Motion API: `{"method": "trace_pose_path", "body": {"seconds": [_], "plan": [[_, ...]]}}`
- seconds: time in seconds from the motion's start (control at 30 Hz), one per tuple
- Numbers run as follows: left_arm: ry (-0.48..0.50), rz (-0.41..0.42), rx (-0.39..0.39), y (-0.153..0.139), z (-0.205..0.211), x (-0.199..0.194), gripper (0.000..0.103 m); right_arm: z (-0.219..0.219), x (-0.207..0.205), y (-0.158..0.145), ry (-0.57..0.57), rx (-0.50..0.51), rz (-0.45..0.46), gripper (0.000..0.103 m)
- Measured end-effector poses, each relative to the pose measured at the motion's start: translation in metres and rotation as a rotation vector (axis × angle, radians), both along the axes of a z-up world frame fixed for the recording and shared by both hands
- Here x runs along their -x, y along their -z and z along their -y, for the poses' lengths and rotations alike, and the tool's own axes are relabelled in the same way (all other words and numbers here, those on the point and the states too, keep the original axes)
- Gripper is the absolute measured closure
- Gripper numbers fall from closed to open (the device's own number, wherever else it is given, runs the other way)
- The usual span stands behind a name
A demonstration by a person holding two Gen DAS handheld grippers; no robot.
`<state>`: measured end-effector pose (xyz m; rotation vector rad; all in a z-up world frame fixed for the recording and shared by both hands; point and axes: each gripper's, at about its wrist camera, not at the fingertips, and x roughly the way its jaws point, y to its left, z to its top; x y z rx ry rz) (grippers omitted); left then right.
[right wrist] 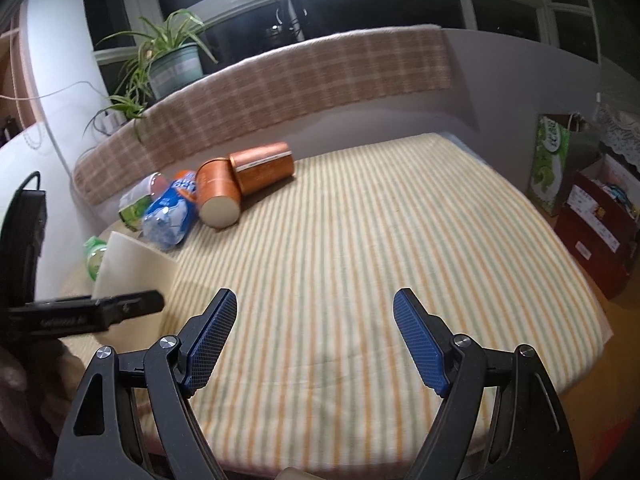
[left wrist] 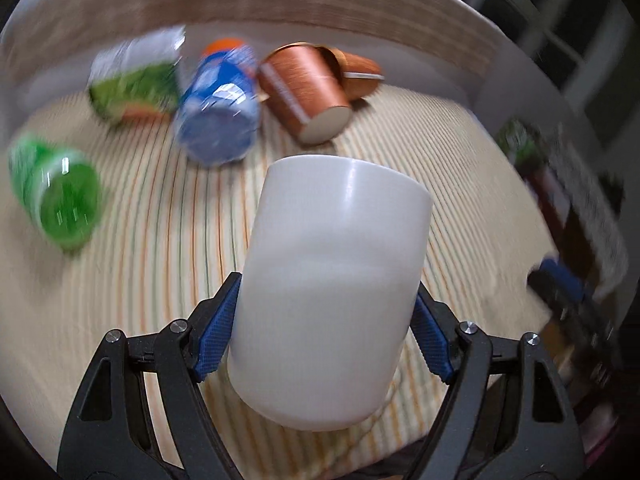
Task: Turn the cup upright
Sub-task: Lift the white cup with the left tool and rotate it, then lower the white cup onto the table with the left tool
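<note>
A plain white cup (left wrist: 332,236) is held between the blue pads of my left gripper (left wrist: 326,320), which is shut on its sides. The cup hangs tilted above the striped cloth; its mouth is hidden from the left wrist view. In the right wrist view the same cup (right wrist: 132,268) shows at the far left, with one finger of the left gripper (right wrist: 100,310) across it. My right gripper (right wrist: 314,320) is open and empty, hovering over the striped cloth (right wrist: 360,240) near its front edge.
At the back left lie two copper cups (right wrist: 240,184), a blue-labelled bottle (right wrist: 172,212), a green-labelled bottle (right wrist: 134,204) and a green bottle (left wrist: 56,196). A wall with a checked cloth (right wrist: 300,80) runs behind. Bags and red boxes (right wrist: 592,216) stand at the right.
</note>
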<state>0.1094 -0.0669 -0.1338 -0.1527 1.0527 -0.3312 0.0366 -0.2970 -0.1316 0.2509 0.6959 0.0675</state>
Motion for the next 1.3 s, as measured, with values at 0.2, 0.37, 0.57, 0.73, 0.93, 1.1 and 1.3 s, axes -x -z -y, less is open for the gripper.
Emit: {"method": "trace_pose_path", "body": {"seconds": [0.2,0.37,0.57,0.73,0.93,1.1,1.3], "plan": [[-0.128,-0.088,0.174,0.017,-0.013,-0.019,0.023,-0.009,0.0,-0.001,-0.008,-0.001,-0.008,0.022],[-0.152,-0.108,0.215,0.023,-0.015,-0.025,0.025,-0.01,0.001,-0.003,-0.001,0.008,-0.009,0.022],[-0.127,-0.116,0.226,0.018,-0.02,-0.026,0.024,-0.013,-0.003,-0.004,-0.014,-0.01,-0.023,0.022],[-0.075,-0.092,0.19,0.005,-0.025,-0.012,0.019,-0.02,-0.015,-0.007,-0.075,-0.085,-0.061,0.022],[-0.04,-0.029,0.124,-0.013,-0.041,0.019,0.019,-0.033,-0.047,-0.007,-0.155,-0.249,-0.151,0.022],[-0.077,0.061,0.027,-0.029,-0.066,0.049,0.019,-0.051,-0.077,-0.003,-0.226,-0.31,-0.23,0.022],[-0.15,0.114,-0.07,-0.031,-0.091,0.072,0.019,-0.063,-0.112,0.016,-0.246,-0.418,-0.362,0.022]]}}
